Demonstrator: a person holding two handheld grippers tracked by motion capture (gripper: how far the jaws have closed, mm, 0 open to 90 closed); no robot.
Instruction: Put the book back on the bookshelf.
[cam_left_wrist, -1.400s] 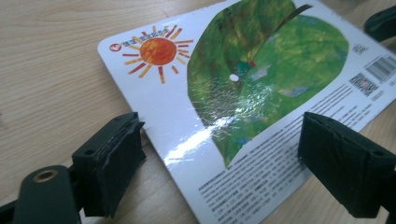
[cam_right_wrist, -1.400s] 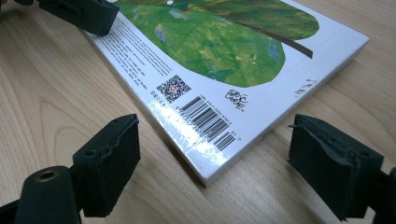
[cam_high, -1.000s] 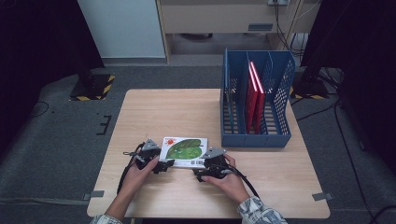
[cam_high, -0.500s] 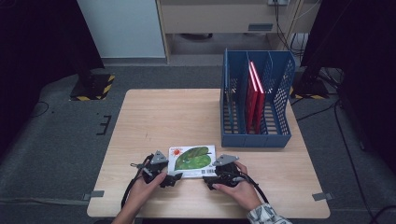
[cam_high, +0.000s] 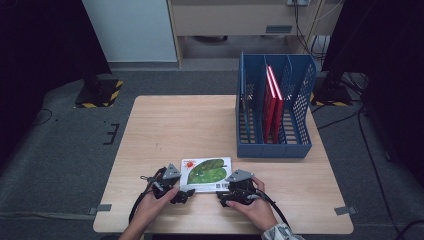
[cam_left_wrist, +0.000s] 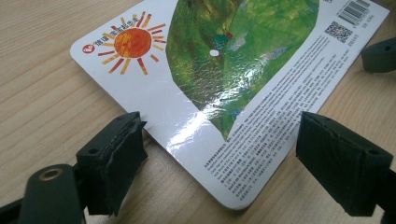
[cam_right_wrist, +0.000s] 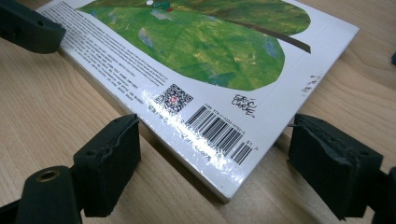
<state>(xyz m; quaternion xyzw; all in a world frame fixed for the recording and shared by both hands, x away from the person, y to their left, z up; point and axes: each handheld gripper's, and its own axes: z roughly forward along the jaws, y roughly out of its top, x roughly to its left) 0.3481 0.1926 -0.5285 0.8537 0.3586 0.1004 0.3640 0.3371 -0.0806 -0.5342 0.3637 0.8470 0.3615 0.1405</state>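
I am holding the left gripper (cam_high: 183, 195) at the near left corner of the book (cam_high: 208, 173), which is lying flat, back cover up, near the front edge of the table (cam_high: 165, 125), about midway along it. In the left gripper view the jaws are standing wide, one pad on either side of that corner (cam_left_wrist: 233, 205) and neither pressing on the cover, so nothing is being gripped. My guess is that I am straddling the corner to hem the book in and keep it from sliding.

I am keeping the right gripper (cam_high: 226, 198) at the near right corner, by the barcode (cam_right_wrist: 222, 133). Its jaws are also standing wide, flanking the corner without touching it. With a gripper at each near corner, the book looks set to be squared up or tipped up by its edge.

Toward the back right corner of the table, the blue rack (cam_high: 275, 145) is standing with red books (cam_high: 272, 105) upright in a slot, probably where this one belongs.
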